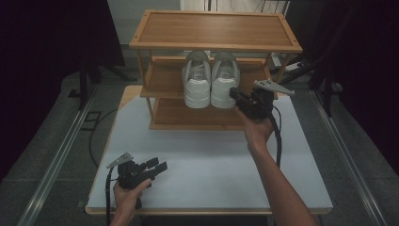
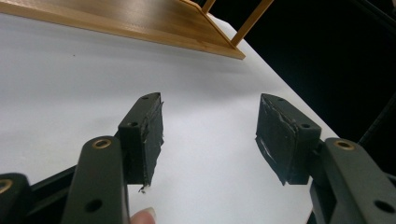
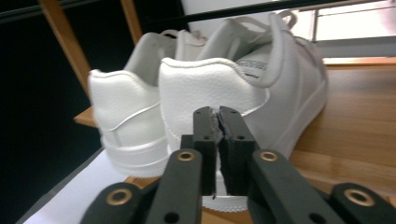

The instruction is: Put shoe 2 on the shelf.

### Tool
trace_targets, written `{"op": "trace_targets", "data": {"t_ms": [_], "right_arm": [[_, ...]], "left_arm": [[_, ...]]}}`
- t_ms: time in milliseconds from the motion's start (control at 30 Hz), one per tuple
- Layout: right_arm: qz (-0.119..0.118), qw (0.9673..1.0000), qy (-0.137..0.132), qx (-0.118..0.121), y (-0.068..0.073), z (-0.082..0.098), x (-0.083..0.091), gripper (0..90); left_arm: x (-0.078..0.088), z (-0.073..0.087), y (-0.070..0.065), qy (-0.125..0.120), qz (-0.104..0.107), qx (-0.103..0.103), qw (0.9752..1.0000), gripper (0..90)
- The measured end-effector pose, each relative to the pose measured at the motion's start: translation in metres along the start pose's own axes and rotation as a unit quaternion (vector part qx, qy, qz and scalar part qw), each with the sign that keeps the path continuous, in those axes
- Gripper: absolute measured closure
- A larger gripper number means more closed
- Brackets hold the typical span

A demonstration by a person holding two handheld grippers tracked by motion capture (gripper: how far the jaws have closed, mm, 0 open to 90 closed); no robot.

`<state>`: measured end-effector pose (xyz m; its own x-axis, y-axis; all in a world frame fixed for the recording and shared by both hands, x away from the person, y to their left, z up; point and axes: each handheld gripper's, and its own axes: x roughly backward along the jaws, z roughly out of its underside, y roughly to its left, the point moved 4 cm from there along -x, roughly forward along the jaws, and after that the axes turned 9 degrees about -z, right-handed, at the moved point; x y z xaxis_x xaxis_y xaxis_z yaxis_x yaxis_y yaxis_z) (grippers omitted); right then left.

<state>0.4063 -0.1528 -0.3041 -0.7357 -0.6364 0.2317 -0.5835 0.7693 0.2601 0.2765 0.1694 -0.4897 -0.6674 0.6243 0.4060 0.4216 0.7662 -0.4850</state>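
White tabletop (image 1: 211, 165) before rack (image 1: 155, 89) open; sneakers (image 1: 210, 77) fill middle shelf.

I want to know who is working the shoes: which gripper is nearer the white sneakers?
Right. The right gripper is at the heel of the white sneakers on the rack; the left gripper rests low on the table, well short of them.

A white table (image 1: 211, 174) carries a wooden shoe rack (image 1: 214, 30) holding white sneakers (image 1: 210, 77).
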Motion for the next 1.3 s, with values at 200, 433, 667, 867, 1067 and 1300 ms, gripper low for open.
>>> {"op": "trace_targets", "data": {"t_ms": [200, 433, 667, 867, 1067, 1300], "right_arm": [[-0.005, 0.9999, -0.005, -0.01, -0.002, 0.0, 0.0, 79.4], [-0.03, 0.999, -0.034, -0.006, 0.002, 0.011, 0.025, 67.9], [-0.061, 0.9972, -0.043, 0.008, 0.001, 0.036, 0.067, 62.0], [-0.069, 0.9962, -0.048, 0.023, -0.004, 0.065, 0.097, 59.0], [-0.061, 0.9967, -0.041, 0.036, -0.011, 0.104, 0.119, 55.7], [-0.064, 0.9964, -0.039, 0.039, -0.013, 0.108, 0.121, 52.7]], "left_arm": [[-0.001, 0.001, -0.001, 0.004, 0.002, -0.001, 1.0, 41.5], [0.002, 0.0, -0.001, 0.001, 0.001, -0.004, 1.0, 41.4], [0.004, -0.002, -0.001, -0.003, 0.0, -0.006, 1.0, 41.2], [0.003, -0.001, -0.001, -0.002, -0.001, -0.006, 1.0, 40.8], [0.002, -0.001, -0.003, 0.0, 0.002, -0.008, 1.0, 40.6], [0.002, -0.002, -0.004, -0.001, 0.003, -0.01, 0.9999, 40.3]]}}
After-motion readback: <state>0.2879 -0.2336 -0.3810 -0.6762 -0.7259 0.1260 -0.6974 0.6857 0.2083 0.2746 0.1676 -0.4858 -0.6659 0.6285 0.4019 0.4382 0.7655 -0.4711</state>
